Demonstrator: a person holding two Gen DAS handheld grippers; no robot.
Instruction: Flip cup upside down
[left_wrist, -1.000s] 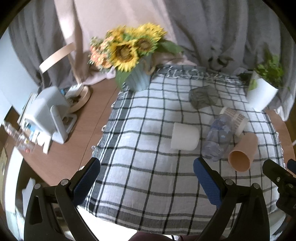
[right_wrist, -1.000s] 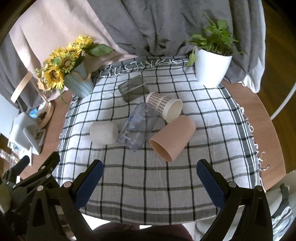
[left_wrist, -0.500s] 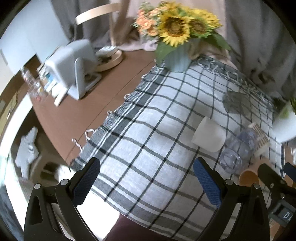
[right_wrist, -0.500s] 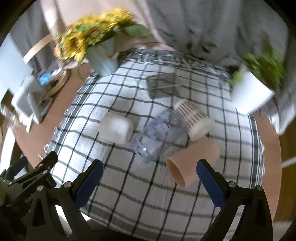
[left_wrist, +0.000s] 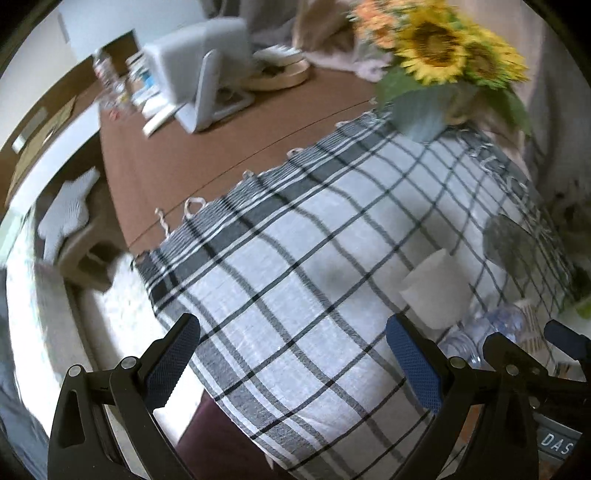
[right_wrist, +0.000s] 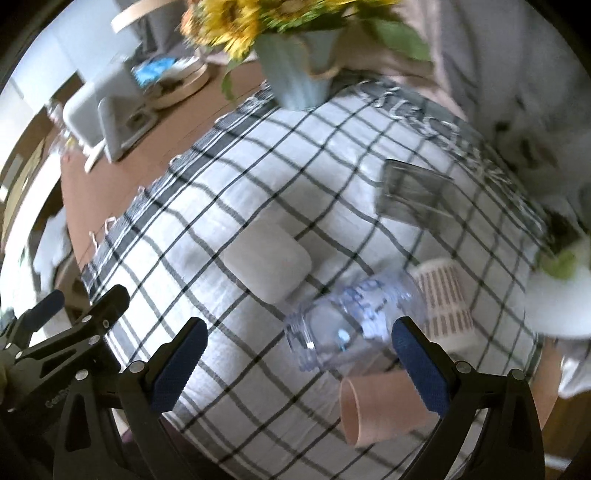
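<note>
Several cups lie on their sides on a checked cloth (right_wrist: 229, 192): a white cup (right_wrist: 267, 264), a clear plastic cup (right_wrist: 351, 317), a striped paper cup (right_wrist: 445, 302), a pink cup (right_wrist: 384, 408) and a dark glass tumbler (right_wrist: 410, 192). My right gripper (right_wrist: 301, 363) is open and empty, above the cloth with the clear cup between its fingers' line of sight. My left gripper (left_wrist: 293, 362) is open and empty over the cloth's near left part; the white cup (left_wrist: 436, 293) lies to its right.
A vase of sunflowers (left_wrist: 436, 85) stands at the cloth's far corner. A white appliance (left_wrist: 199, 70) and a round wooden tray (left_wrist: 280, 70) sit on the brown table (left_wrist: 184, 173). A white plant pot (right_wrist: 557, 299) stands at the right.
Both grippers have swung left and moved closer to the table. The cups now sit further right in both views. Both stay open.
</note>
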